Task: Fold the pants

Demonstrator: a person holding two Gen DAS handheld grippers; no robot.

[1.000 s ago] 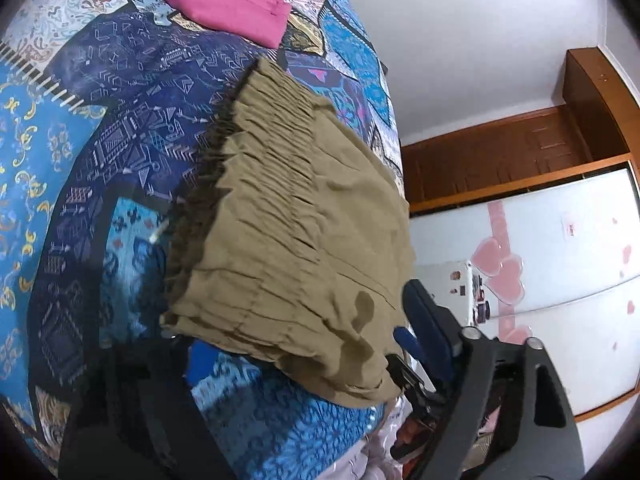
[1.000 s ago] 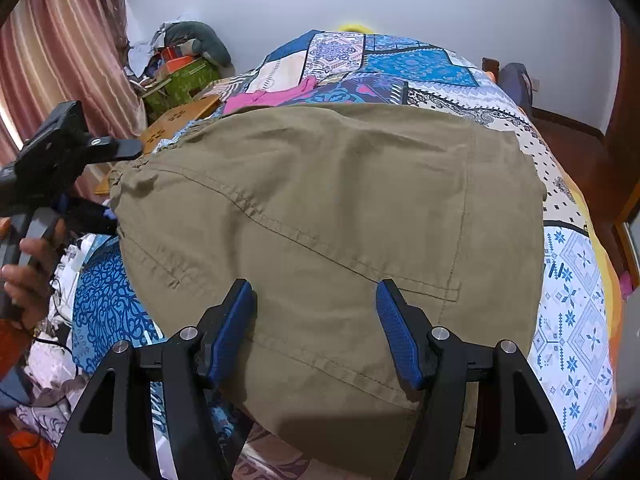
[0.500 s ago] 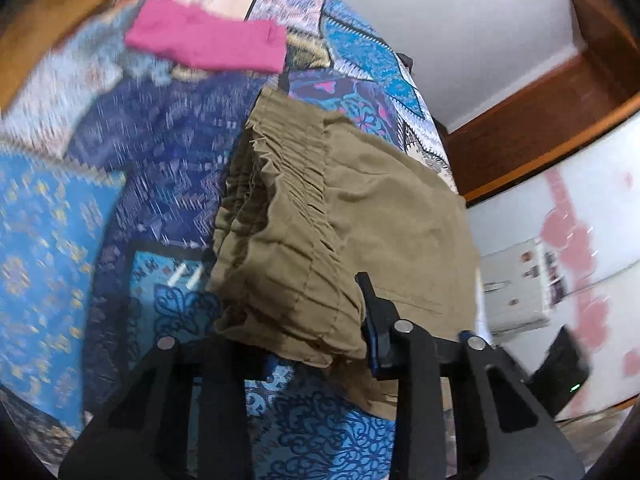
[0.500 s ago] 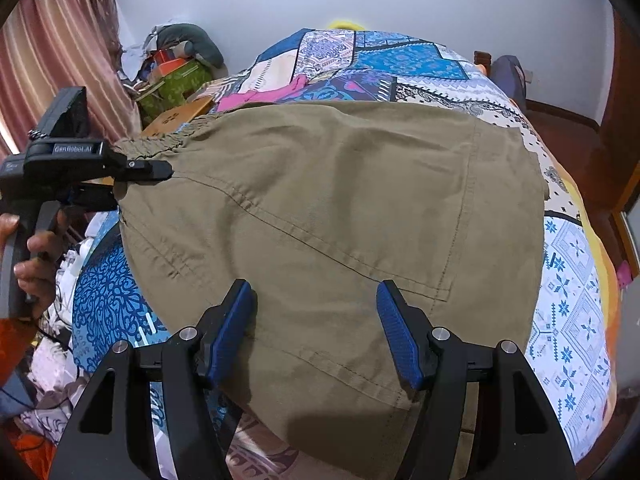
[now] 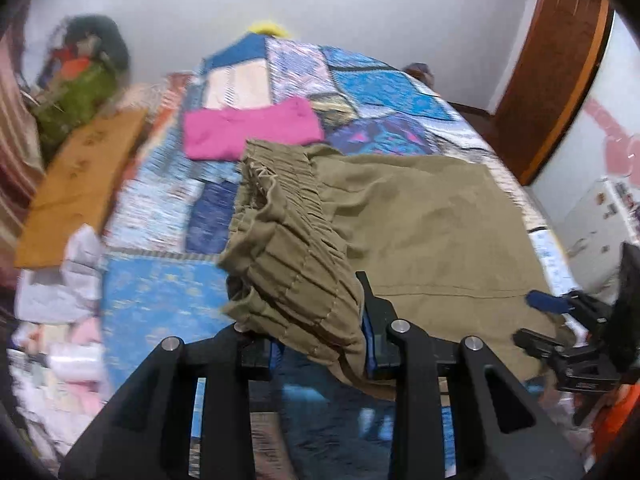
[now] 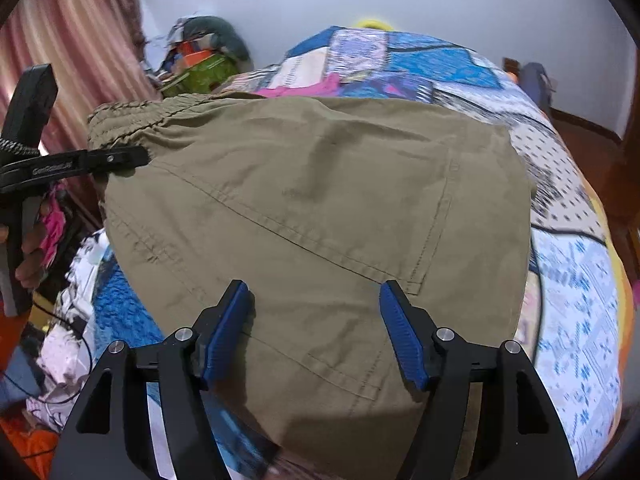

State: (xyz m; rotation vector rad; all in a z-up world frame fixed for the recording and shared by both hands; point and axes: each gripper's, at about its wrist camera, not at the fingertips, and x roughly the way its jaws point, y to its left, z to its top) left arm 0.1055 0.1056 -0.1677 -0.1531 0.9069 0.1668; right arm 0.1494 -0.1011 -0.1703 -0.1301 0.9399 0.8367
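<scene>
Waistband [image 5: 296, 280] raised, in left hand-held gripper [image 5: 320, 344].

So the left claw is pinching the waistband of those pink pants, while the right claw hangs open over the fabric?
Not quite: the pants are olive, not pink, as the left wrist view shows. The left gripper does pinch their waistband, and the right gripper hangs open over the fabric.

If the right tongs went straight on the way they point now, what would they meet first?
Most likely the pants: the right tongs stand open just over the khaki cloth, which fills the line ahead. Whether the pads already touch it is unclear.
</scene>
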